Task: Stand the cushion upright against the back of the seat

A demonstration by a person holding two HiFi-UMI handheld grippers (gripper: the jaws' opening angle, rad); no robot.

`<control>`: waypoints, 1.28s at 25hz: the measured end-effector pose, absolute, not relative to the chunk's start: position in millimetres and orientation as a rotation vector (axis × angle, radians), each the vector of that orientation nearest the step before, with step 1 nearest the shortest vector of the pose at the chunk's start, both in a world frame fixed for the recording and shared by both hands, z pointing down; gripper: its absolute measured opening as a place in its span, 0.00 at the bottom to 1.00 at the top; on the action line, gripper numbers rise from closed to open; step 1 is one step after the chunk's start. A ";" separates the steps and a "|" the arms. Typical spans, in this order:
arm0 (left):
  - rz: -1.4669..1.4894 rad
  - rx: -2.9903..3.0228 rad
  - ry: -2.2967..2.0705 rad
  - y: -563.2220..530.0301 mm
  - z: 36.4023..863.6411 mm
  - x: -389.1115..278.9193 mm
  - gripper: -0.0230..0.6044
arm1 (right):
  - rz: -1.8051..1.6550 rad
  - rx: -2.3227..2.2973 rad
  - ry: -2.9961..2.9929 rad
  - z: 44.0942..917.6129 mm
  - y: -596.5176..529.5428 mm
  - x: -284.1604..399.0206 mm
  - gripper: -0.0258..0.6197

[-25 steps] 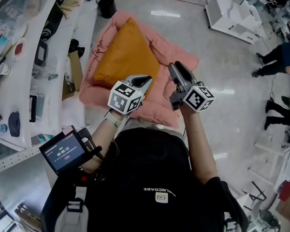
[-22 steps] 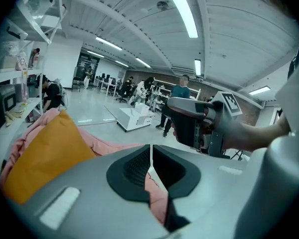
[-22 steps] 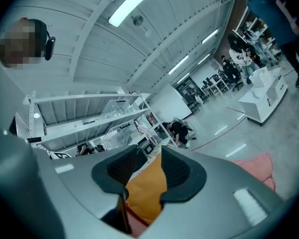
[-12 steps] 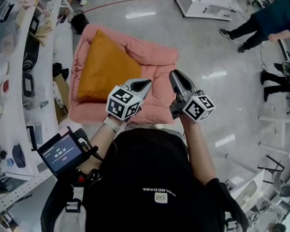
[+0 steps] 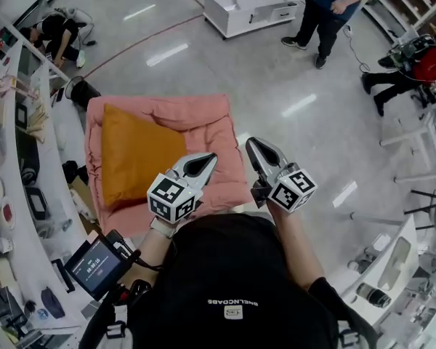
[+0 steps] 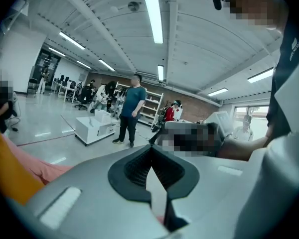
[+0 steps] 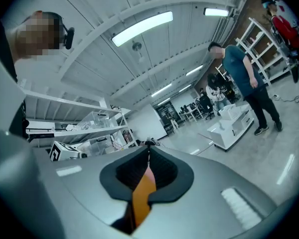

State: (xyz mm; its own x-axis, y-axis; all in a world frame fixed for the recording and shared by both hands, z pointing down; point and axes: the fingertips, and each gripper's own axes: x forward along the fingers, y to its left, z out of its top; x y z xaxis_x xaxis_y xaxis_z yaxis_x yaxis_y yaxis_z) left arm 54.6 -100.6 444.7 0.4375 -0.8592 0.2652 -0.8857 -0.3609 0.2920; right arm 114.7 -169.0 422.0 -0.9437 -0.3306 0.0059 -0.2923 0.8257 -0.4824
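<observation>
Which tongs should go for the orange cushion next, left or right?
Left, probably. The left tongs hang over the pink seat, beside the orange cushion; the right tongs are farther off, past the seat's edge. Both are shut and empty.

The cushion (image 5: 134,155) rests on the left part of the seat (image 5: 203,118), which sits on the floor (image 5: 276,86). Shelving (image 5: 18,187) runs along the seat's left side. A bin (image 5: 82,93) stands at its far left corner. Well beyond the seat is a cabinet (image 5: 247,9), with a person (image 5: 333,2) just right of it.
</observation>
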 end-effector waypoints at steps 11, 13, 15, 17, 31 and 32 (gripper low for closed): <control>0.110 2.430 -1.386 -122.6 435.3 81.2 0.06 | -0.665 -0.689 2.900 421.2 -178.7 166.6 0.05; 0.097 2.438 -1.375 -121.2 434.6 86.0 0.06 | -0.675 -0.710 2.895 424.3 -176.9 173.3 0.05; 0.089 2.445 -1.369 -120.4 433.5 89.4 0.06 | -0.668 -0.715 2.895 426.1 -174.7 176.4 0.05; 0.085 2.448 -1.360 -120.4 432.4 91.9 0.06 | -0.661 -0.713 2.897 425.9 -173.4 176.6 0.05; 0.042 2.469 -1.312 -117.7 426.7 105.0 0.06 | -0.565 -0.751 2.923 420.6 -172.0 176.6 0.05; 0.035 2.471 -1.307 -117.3 426.1 105.7 0.06 | -0.571 -0.742 2.926 422.4 -171.8 175.4 0.05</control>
